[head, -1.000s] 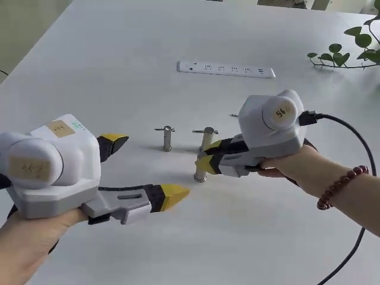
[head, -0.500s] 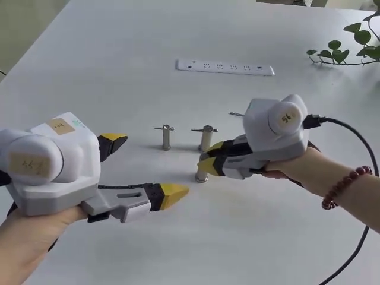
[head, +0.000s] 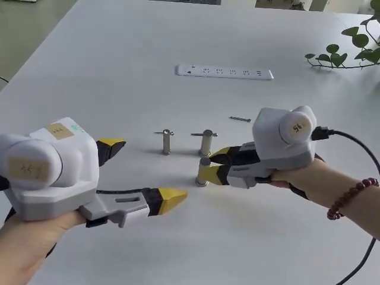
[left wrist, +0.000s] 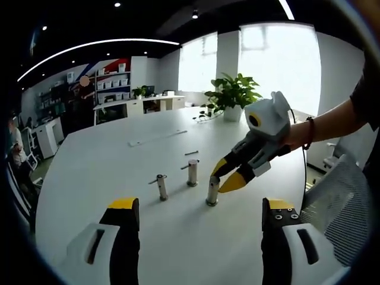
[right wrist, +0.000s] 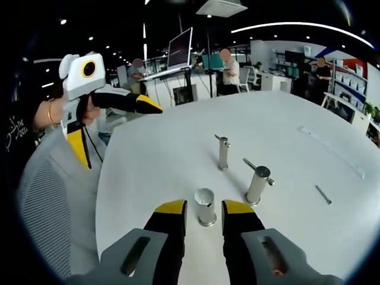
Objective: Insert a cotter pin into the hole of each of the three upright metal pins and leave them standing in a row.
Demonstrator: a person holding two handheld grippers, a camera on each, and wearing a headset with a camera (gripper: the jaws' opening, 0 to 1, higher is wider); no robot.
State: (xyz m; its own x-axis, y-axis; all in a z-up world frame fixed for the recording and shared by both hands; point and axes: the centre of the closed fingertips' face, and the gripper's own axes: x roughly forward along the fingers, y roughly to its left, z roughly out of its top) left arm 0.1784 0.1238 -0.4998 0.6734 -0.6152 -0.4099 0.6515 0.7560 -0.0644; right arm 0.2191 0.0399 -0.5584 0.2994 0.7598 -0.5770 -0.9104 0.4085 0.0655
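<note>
White worktop [head: 249,237], bare metal pin [head: 203,172], right hand-held gripper [head: 211,165] just beside it, jaws narrowly parted, two cottered pins [head: 206,142] behind it, left hand-held gripper [head: 145,169] well apart, released wide.

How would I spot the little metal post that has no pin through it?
On the white table, three metal pins stand before the long power strip. Yours is the nearest one, at the right gripper's tips. Its two neighbours have a thin cotter pin across the top; it has none.
</note>
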